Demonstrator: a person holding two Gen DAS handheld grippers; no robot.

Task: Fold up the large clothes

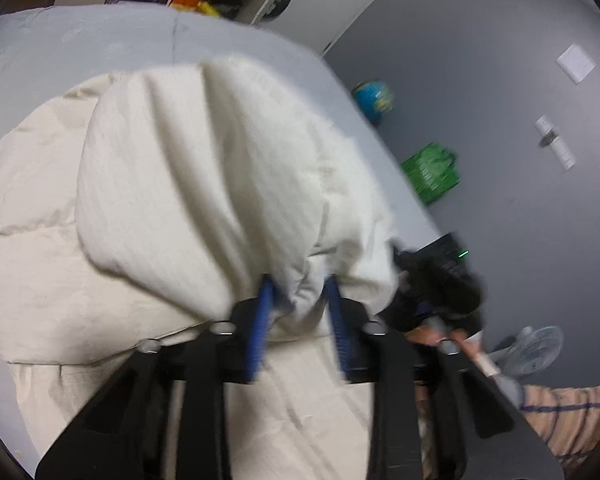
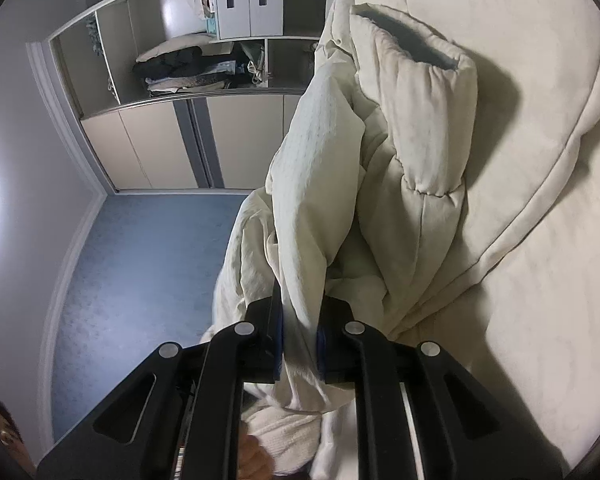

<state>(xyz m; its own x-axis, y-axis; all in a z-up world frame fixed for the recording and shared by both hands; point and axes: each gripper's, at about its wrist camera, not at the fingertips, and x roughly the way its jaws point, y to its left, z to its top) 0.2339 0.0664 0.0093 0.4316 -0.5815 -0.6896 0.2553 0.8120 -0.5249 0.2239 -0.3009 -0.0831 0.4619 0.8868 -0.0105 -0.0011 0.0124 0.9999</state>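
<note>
Both pinching the cream puffer jacket (image 1: 204, 168): left gripper (image 1: 298, 300) and right gripper (image 2: 300, 320), jaws clamped on bunched fabric, bulk hanging ahead over the bed (image 1: 100, 40), sleeve (image 2: 416, 120) drooping alongside.

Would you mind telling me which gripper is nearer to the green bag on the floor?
Left. The left gripper views the green bag off its right; the right gripper's view lacks it.

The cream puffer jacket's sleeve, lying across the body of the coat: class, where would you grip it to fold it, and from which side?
Grip the sleeve near its open cuff, coming in from the side across its width. The cuff is the flattest, thinnest part and lies free on top of the cream puffer jacket, so the fingers could likely close across it; the quilted sections further down look too bulky.
</note>
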